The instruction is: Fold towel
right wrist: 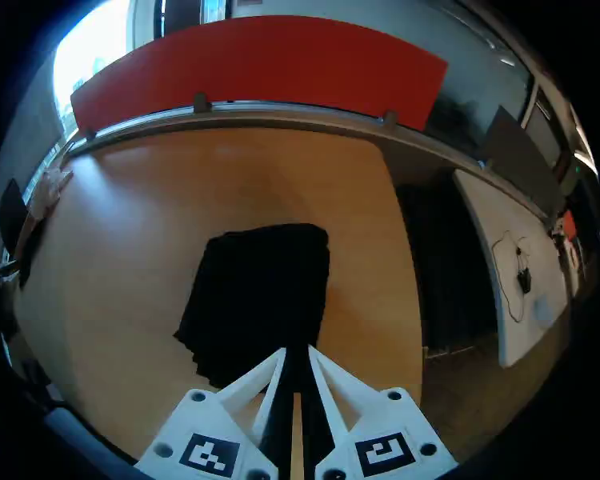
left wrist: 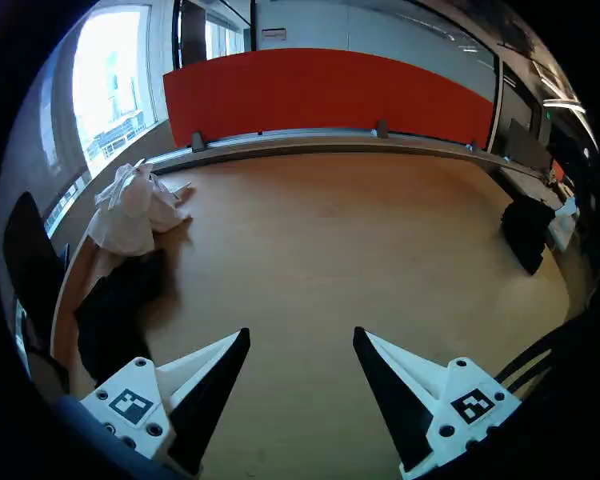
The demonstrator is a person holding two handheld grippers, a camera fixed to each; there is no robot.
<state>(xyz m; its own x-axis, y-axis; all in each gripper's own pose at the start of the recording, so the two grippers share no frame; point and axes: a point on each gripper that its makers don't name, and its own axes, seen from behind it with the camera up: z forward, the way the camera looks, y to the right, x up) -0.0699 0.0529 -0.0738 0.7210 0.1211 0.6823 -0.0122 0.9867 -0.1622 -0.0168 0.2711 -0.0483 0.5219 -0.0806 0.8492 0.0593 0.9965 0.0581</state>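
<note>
One folded black towel point(right wrist: 260, 312), one crumpled black cloth point(left wrist: 116, 312), one white cloth heap point(left wrist: 132, 212) and one red partition point(left wrist: 324, 92).

Tongs point(left wrist: 300, 331) wide apart over wooden table point(left wrist: 324, 240), crumpled white cloth point(left wrist: 132, 212) at far left.
</note>
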